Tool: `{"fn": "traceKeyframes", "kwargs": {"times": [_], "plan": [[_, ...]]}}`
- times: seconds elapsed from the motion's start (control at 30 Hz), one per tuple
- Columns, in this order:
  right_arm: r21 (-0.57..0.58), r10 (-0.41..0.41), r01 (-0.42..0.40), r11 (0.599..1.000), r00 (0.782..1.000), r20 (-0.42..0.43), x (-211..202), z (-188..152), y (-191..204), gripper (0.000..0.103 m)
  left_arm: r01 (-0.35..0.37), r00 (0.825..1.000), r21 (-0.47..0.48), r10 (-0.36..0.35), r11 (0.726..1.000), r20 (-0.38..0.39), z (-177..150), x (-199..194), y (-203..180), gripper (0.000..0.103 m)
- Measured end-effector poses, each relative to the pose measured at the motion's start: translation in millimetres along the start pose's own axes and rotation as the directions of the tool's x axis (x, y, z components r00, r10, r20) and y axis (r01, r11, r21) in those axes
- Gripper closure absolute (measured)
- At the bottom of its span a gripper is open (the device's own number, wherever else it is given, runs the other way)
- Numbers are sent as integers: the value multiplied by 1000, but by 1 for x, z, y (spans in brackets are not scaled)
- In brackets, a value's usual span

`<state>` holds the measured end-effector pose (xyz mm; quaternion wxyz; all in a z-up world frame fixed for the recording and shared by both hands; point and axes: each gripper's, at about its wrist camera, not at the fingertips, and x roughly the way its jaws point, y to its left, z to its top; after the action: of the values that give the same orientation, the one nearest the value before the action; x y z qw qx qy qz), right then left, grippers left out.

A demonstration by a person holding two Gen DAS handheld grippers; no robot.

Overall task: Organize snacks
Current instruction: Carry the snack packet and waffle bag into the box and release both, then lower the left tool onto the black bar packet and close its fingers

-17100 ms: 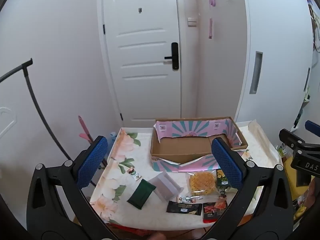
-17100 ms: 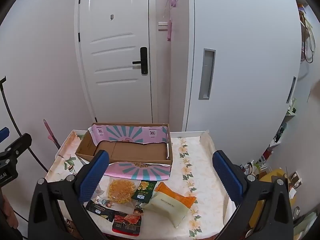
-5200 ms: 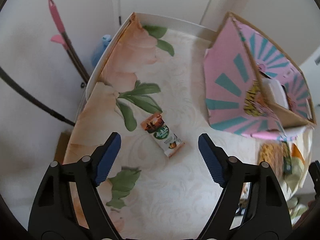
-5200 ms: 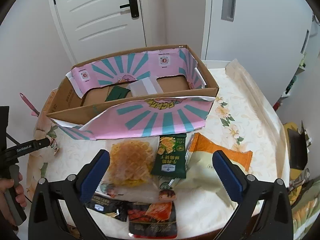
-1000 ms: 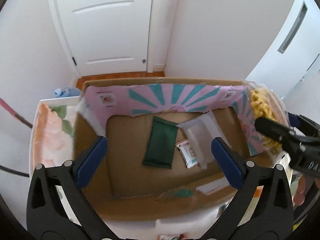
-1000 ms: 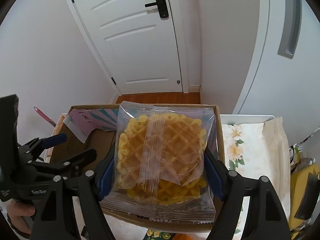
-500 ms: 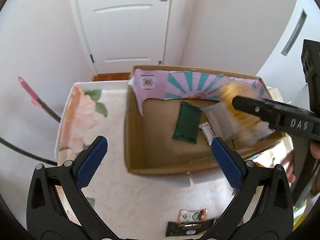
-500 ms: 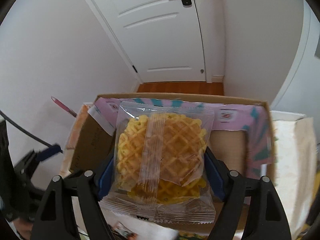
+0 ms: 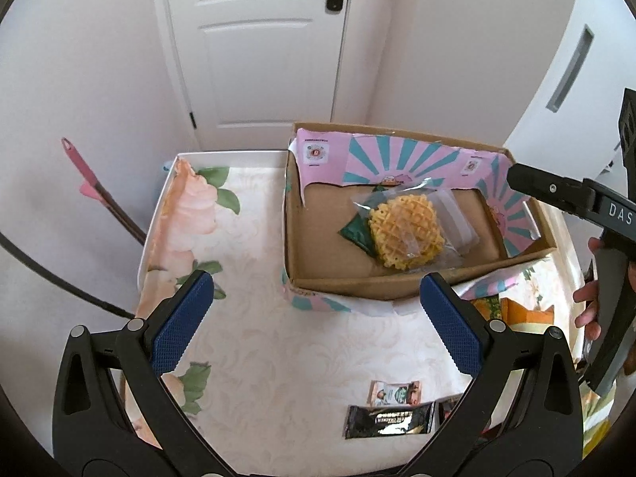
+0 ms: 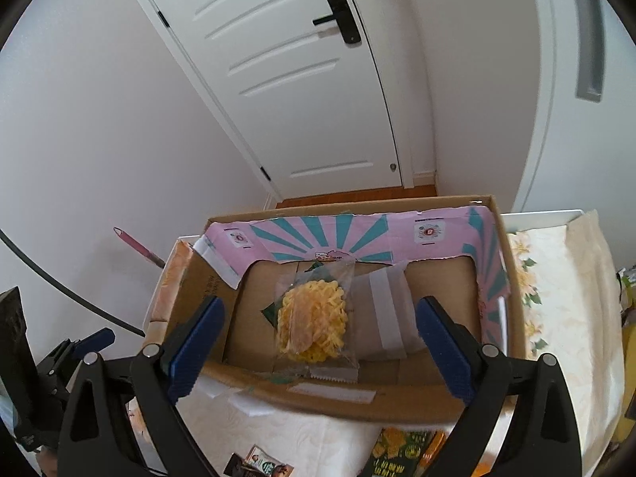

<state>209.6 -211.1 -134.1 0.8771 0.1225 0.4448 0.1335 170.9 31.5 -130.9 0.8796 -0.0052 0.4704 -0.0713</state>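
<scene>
While the right tool (image 10: 320, 336) is opening with nothing between its pads, the waffle packet (image 9: 405, 232) lies in the cardboard box (image 9: 397, 290).

It rests half on a green pouch (image 9: 353, 234) and a clear packet (image 9: 457, 218), so later additions could be tipped. The left tool (image 9: 316, 326), spread and empty, hovers over the worktop (image 9: 278, 357); the black bar (image 9: 387, 421) at the near edge could be knocked off.

Black plastic left gripper (image 9: 314, 318), blue textured fingers (image 9: 181, 320), silver screws, right gripper (image 10: 318, 342) alike, white lettering
</scene>
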Motion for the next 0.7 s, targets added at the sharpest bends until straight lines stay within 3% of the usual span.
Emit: {"fn": "traceKeyframes", "kwargs": {"times": [0.43,0.7], "plan": [[-26,-90,95,995,987,136,-71,-36,16,7,45,998,53,-47,998,39,-28,-41,-4,0],[-32,-158,164,986,977,140,-100,-61,18,7,62,998,33,-62,998,24,-48,-50,-2,0]]}}
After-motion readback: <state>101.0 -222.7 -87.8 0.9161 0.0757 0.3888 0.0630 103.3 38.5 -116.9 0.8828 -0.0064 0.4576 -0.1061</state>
